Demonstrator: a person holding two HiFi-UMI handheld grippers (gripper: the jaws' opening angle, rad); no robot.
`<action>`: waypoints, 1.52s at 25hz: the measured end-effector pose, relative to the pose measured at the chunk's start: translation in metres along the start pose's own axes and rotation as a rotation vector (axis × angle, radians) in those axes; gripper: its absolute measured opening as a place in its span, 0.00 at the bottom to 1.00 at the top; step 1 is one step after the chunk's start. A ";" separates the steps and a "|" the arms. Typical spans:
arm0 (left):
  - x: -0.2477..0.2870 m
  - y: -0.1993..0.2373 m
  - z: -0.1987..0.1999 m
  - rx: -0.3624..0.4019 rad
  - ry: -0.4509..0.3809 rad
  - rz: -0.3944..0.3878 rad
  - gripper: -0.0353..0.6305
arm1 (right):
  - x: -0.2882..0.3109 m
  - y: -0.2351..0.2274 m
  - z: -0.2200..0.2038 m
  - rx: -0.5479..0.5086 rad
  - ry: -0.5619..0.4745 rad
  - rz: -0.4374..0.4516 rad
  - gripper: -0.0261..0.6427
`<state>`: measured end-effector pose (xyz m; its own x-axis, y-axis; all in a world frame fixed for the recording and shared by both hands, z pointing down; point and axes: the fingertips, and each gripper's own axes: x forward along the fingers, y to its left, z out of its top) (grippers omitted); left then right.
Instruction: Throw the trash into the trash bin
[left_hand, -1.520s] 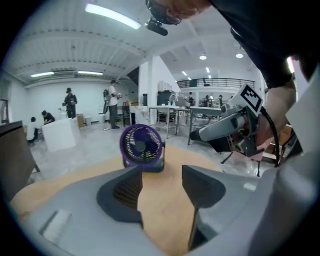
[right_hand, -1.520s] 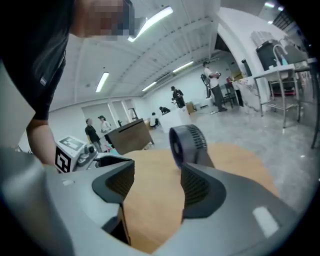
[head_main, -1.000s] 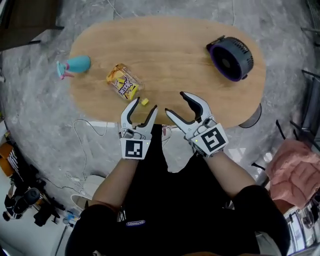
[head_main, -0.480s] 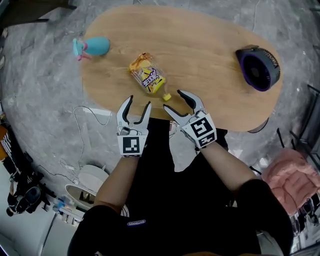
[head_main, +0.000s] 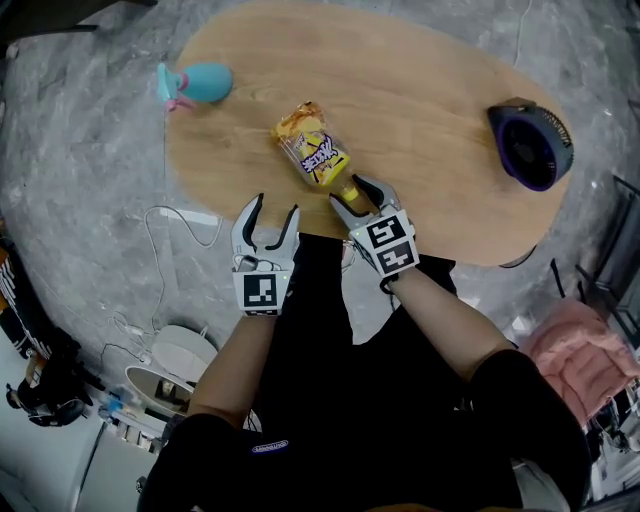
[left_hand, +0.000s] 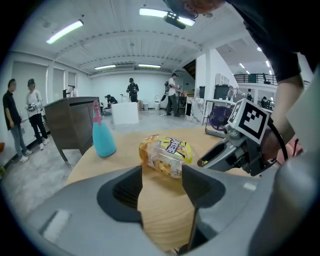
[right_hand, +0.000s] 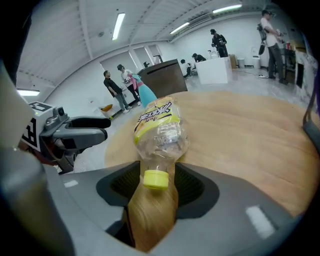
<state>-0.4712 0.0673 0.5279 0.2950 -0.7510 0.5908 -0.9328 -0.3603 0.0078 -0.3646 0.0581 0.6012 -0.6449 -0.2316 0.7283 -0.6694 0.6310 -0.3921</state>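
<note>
A crushed clear bottle (head_main: 315, 150) with a yellow label lies on the oval wooden table (head_main: 430, 110), its yellow cap (head_main: 349, 189) toward me. My right gripper (head_main: 352, 195) is down at the cap, which sits between its jaws (right_hand: 156, 179) with a gap on each side. These jaws have just been closing and do not press on it. My left gripper (head_main: 276, 208) stands open at the table's near edge, left of the bottle (left_hand: 165, 152), with nothing between its fingers.
A teal spray bottle (head_main: 200, 80) lies at the table's far left edge. A dark round fan (head_main: 530, 143) sits at the right end. Cables and a white object (head_main: 170, 365) lie on the floor to the left, and a pink cloth (head_main: 580, 350) to the right.
The right gripper has come forward and down until its jaws straddle the bottle's cap, and they have narrowed. The left gripper has shifted a little toward the table's edge.
</note>
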 end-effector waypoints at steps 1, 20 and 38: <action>-0.001 0.000 0.000 -0.002 0.000 0.000 0.43 | 0.001 -0.001 0.000 -0.006 0.005 -0.009 0.38; 0.028 -0.064 0.018 0.068 0.019 -0.087 0.43 | -0.084 -0.042 -0.005 0.013 -0.131 -0.013 0.30; 0.104 -0.277 0.054 0.390 0.072 -0.447 0.43 | -0.281 -0.127 -0.117 0.212 -0.309 -0.163 0.30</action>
<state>-0.1712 0.0589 0.5432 0.6138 -0.4454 0.6518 -0.5727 -0.8195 -0.0206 -0.0555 0.1292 0.5121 -0.5828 -0.5481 0.5999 -0.8124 0.4087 -0.4159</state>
